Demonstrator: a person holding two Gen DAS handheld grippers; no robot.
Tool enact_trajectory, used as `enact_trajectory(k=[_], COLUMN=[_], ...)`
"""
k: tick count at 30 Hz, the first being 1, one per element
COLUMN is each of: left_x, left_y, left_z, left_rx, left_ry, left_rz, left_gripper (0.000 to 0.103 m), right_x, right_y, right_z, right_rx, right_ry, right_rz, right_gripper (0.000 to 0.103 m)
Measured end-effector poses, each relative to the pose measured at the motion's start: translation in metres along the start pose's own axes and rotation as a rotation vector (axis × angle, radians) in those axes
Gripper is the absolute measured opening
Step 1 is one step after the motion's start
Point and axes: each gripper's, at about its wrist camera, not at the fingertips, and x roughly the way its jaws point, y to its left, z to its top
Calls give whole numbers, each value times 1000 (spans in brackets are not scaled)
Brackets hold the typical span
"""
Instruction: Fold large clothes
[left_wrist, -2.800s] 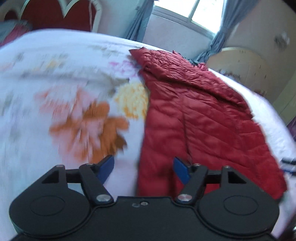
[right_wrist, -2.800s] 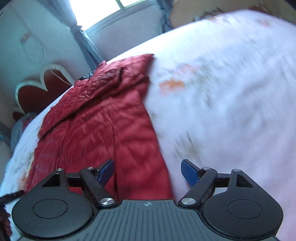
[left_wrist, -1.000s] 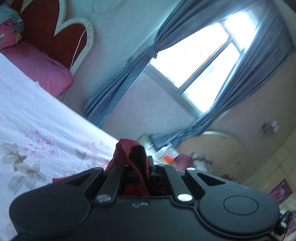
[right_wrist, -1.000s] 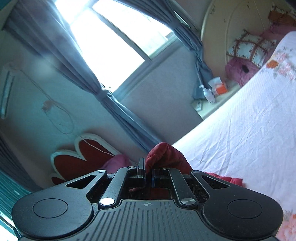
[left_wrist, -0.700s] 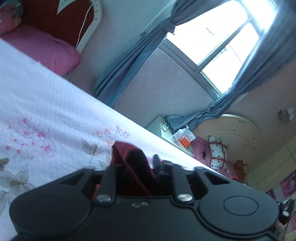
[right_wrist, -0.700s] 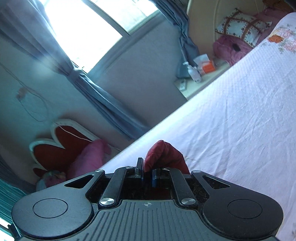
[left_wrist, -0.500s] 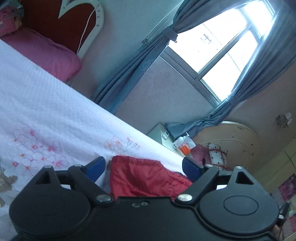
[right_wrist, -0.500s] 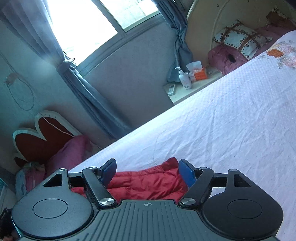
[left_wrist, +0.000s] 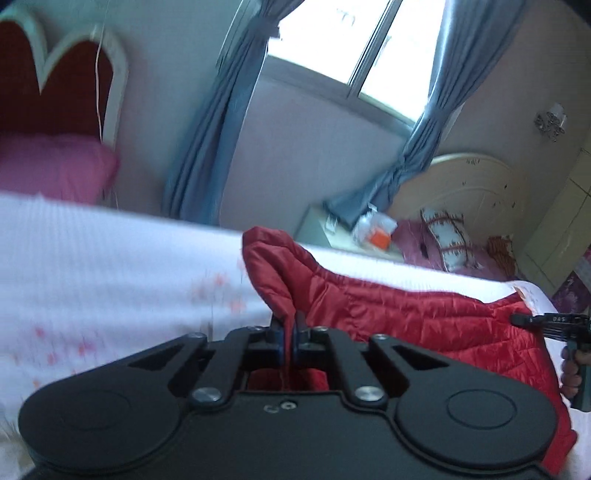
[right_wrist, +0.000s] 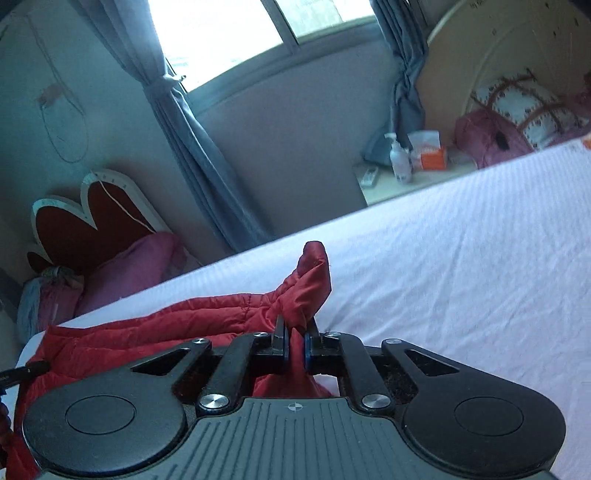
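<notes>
Half a second ago both sets of jaws gaped; now the left gripper (left_wrist: 287, 332) and right gripper (right_wrist: 295, 345) pinch the quilted red puffer jacket (left_wrist: 406, 314) on the white floral bedsheet (left_wrist: 92, 266), probably starting another fold.

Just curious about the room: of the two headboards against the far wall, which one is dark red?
The heart-shaped headboard with the white rim, left of the window above the pink pillow. The other, the rounded headboard right of the window, is plain cream.

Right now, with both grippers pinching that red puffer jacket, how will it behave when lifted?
The red puffer jacket probably droops between grips: it already bunches and peaks at each hand-held gripper. Quilted padding suggests light for its bulk. Its shiny shell may slip.
</notes>
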Motion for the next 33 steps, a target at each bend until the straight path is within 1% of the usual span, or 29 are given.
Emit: enact_trajectory(k=[1,2,3,4,6,7,8,9,12,13,14,15,16,17,18,19,20,21,22,23,25,26,27,28,30,31,33], left_x=[0,6,16,26,49,55,54,53,51,50,46,40,32,17,-1,-18,-37,-60,-81,-100,-119,-125,-126,-123,-103,-94,-75], left_y=[-5,-10,-13,-10,0,5,7,7,0,0,2,4,6,8,13,14,14,10,4,-5,-34,-50,-67,-82,-105,-107,-100], left_z=[4,5,3,-4,-23,-34,-39,-40,-42,-42,-41,-39,-32,-31,-26,-24,-23,-27,-33,-40,-59,-71,-83,-94,-116,-127,-144], left_rx=[22,50,74,77,43,27,13,8,56,58,45,29,23,23,25,28,32,47,53,53,83,107,139,179,264,298,367], left_ry=[-10,3,41,79,165,166,141,135,131,129,122,111,94,54,12,-4,-12,-38,-63,-69,-71,-67,-60,-52,4,17,48], left_rz=[17,40,76,99,120,119,117,120,146,141,134,147,177,202,208,204,207,197,170,136,70,41,10,0,18,42,129], left_gripper=[4,4,4,4,5,5,5,5,7,7,16,38,50,61,55,50,42,40,40,39,39,39,40,41,40,39,40], right_x=[0,3,10,19,45,44,45,45,47,48,49,49,41,30,10,-11,-26,-40,-56,-72,-102,-112,-117,-118,-108,-99,-73], right_y=[6,9,9,7,-2,-6,-9,-10,-10,-10,-10,-8,-4,1,9,16,23,32,45,53,75,86,102,120,141,144,143], right_z=[1,0,-1,-5,-20,-28,-32,-33,-36,-33,-33,-32,-24,-23,-21,-21,-24,-29,-39,-51,-80,-93,-106,-121,-143,-154,-171], right_rx=[-31,-54,-62,-63,-58,-55,-35,-21,-29,-26,-22,-19,-19,-26,-43,-66,-75,-92,-127,-164,-225,-241,-272,-334,-406,-432,-524], right_ry=[-17,-23,-8,28,152,123,117,114,109,112,116,121,117,76,8,-37,-35,-32,-34,-29,-20,-16,-2,5,41,63,98], right_rz=[-6,-18,-33,-54,-121,-108,-104,-103,-106,-109,-114,-123,-150,-202,-234,-217,-183,-155,-134,-107,-47,-2,54,86,116,101,-27], right_gripper=[7,7,7,7,6,6,6,6,6,7,7,7,26,61,70,70,69,64,51,48,48,48,48,48,48,48,47])
